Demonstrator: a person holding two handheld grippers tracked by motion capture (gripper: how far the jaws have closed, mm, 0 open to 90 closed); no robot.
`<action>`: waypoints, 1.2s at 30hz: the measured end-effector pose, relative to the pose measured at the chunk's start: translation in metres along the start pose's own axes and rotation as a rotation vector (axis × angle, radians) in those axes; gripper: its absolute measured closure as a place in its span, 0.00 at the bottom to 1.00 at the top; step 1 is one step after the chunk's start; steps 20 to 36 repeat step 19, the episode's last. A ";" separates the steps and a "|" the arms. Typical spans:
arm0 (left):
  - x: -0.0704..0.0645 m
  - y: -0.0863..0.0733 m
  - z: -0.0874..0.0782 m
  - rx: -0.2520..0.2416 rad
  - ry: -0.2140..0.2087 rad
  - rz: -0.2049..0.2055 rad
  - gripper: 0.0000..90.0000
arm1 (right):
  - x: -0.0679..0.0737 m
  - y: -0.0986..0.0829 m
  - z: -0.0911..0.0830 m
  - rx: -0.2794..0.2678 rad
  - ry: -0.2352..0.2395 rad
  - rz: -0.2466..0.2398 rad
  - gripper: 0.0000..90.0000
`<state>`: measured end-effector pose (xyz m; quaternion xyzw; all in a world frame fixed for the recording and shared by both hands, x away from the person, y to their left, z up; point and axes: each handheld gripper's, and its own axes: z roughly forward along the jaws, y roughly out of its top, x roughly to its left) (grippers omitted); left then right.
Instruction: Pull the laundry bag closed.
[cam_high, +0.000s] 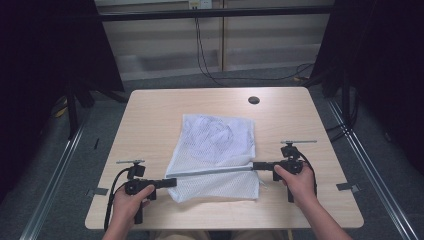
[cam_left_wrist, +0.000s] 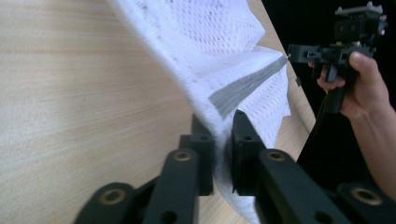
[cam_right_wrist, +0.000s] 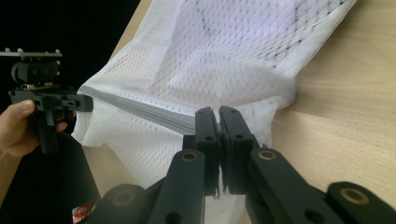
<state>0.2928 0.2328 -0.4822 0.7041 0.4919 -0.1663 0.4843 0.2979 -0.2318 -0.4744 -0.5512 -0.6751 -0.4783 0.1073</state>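
Observation:
A white mesh cloth (cam_high: 215, 142) lies in the middle of the wooden table (cam_high: 150, 120). Its near edge carries a grey band (cam_high: 215, 171) that is lifted and pulled taut between the two grippers. My left gripper (cam_high: 172, 182) is shut on the band's left end; in the left gripper view the jaws (cam_left_wrist: 219, 120) pinch the mesh cloth (cam_left_wrist: 210, 46). My right gripper (cam_high: 255, 166) is shut on the right end, and its jaws (cam_right_wrist: 217, 112) clamp the grey band (cam_right_wrist: 140, 109). Each gripper view shows the other gripper farther off: the right gripper (cam_left_wrist: 290, 55) and the left gripper (cam_right_wrist: 89, 103).
A round dark cable hole (cam_high: 254, 100) sits near the table's far edge. Bare wood lies to the left and right of the cloth. Black curtains flank the table, and cables (cam_high: 210, 75) run over the floor behind it.

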 end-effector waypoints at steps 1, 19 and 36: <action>-0.001 0.000 -0.001 -0.006 0.015 0.013 0.84 | 0.000 0.000 0.000 0.003 0.000 -0.012 0.96; 0.002 0.013 -0.011 -0.045 0.152 0.138 0.24 | -0.001 0.001 0.001 -0.144 -0.111 -0.190 0.32; 0.002 0.013 -0.011 -0.045 0.152 0.138 0.24 | -0.001 0.001 0.001 -0.144 -0.111 -0.190 0.32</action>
